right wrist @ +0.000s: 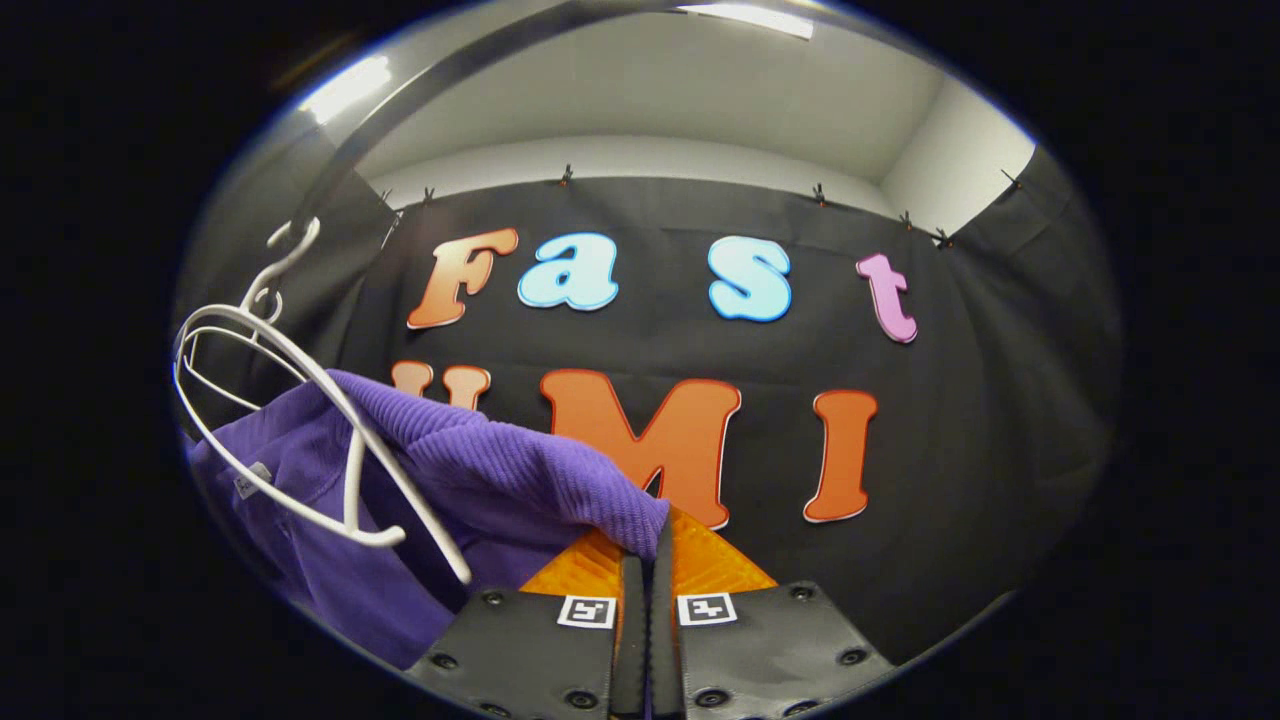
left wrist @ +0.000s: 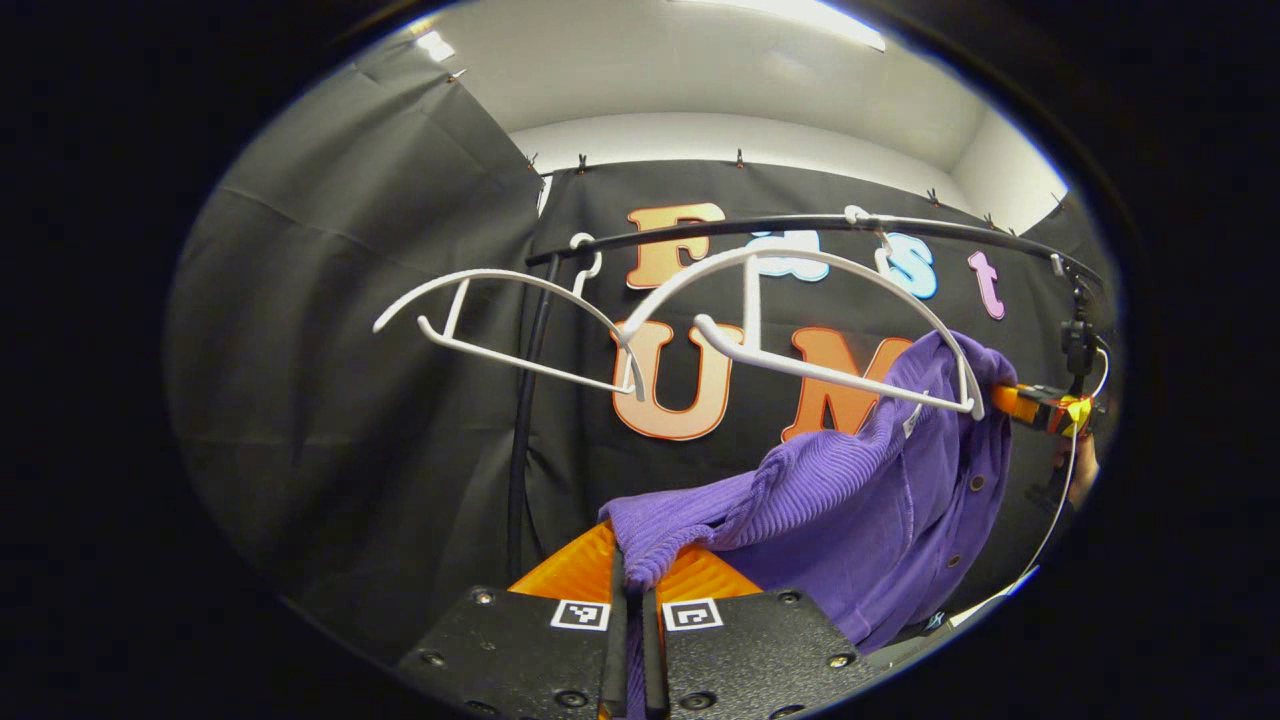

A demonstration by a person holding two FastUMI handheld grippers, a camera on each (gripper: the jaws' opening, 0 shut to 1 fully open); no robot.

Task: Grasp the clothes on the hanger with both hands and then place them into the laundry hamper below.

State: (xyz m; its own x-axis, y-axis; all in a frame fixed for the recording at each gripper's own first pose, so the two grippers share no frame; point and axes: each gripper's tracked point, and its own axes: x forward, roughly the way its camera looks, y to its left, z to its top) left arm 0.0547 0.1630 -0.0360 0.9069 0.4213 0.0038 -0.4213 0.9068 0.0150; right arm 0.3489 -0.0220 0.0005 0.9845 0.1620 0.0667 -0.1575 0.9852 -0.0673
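Two tools each have a bit of the purple shirt right now. In the left gripper view, the left tool has its fingers pressed together on one ribbed edge of the cloth. In the right gripper view, the right tool pinches another ribbed edge the same way.

So the grabbing part looks done. The shirt is partly off its white hanger. One end of the hanger pokes out bare, and the other end is tucked in the purple cloth. The hanger hangs from the dark rail, with a second white hanger that has nothing on it just beside it.

What is left, I think, is to pull the shirt all the way free and then lower it into the hamper. The hamper is somewhere below.

For writing, the shirt has a small pale tag inside its neck, but it is too tiny to read. Each tool carries small square black and white marks, which are patterns, not words. The shirt has dark buttons down its front.
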